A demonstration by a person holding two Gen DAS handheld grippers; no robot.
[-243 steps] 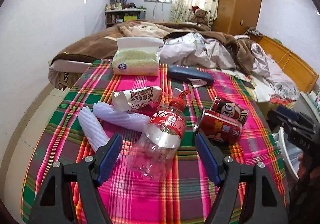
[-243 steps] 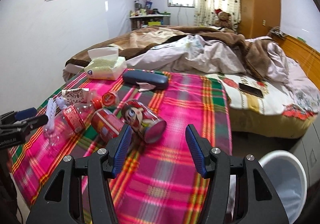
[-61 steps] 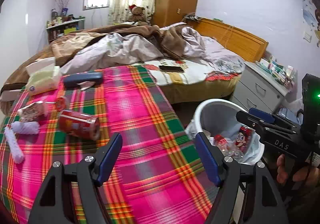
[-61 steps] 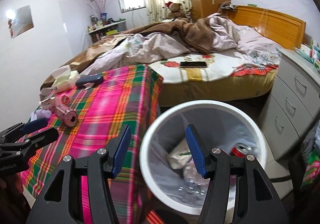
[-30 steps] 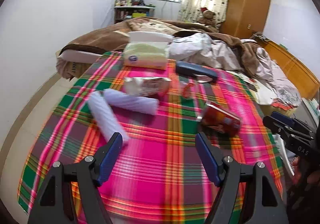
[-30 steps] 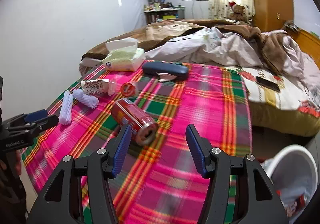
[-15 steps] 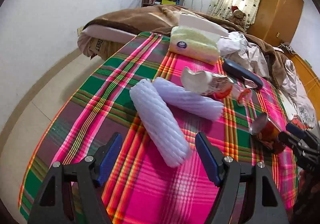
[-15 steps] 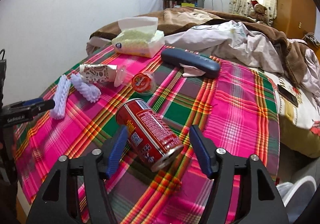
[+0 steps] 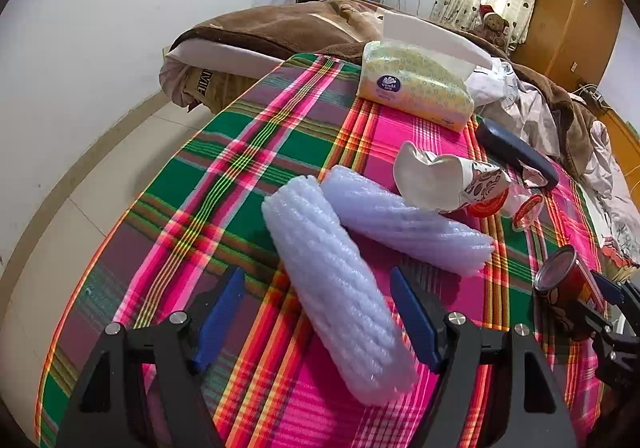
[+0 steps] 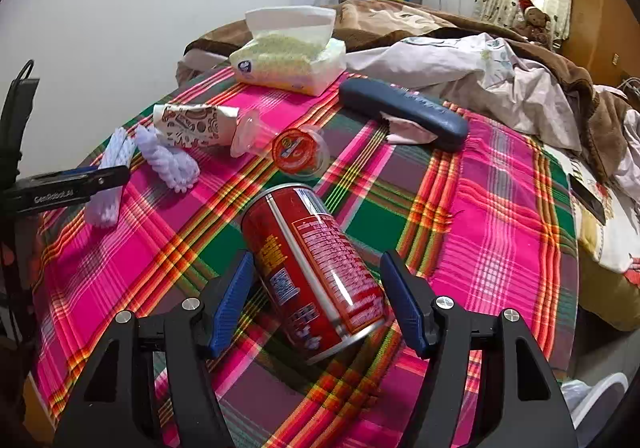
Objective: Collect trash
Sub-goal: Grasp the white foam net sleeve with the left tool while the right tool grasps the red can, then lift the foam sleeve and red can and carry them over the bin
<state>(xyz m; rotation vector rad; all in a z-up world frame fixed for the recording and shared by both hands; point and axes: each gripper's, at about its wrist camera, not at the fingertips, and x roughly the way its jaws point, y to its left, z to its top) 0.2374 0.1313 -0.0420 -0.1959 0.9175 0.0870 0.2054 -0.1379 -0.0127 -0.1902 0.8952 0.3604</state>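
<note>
Both claws spread, each straddling a piece of trash — nothing pinched yet.

Left gripper [image 9: 316, 312]: blue pads apart and clear of the pale lilac foam-net sleeve [image 9: 340, 296] lying between them, running from 11 to 5 o'clock on the pink-and-green plaid tablecloth [image 9: 248, 152]; probably feather-light, soft, squashing under any squeeze — best taken across the middle. At 1 o'clock, touching, a second foam sleeve [image 9: 404, 224], then a crushed patterned paper cup [image 9: 448, 184]. Right gripper [image 10: 316, 300]: likewise wide, bracketing a red drink can [image 10: 316, 268] on its side; likely thin-walled, smooth, prone to roll or dent, so across mid-body. At 12 o'clock, a red-lidded clear cup [image 10: 298, 152].
</note>
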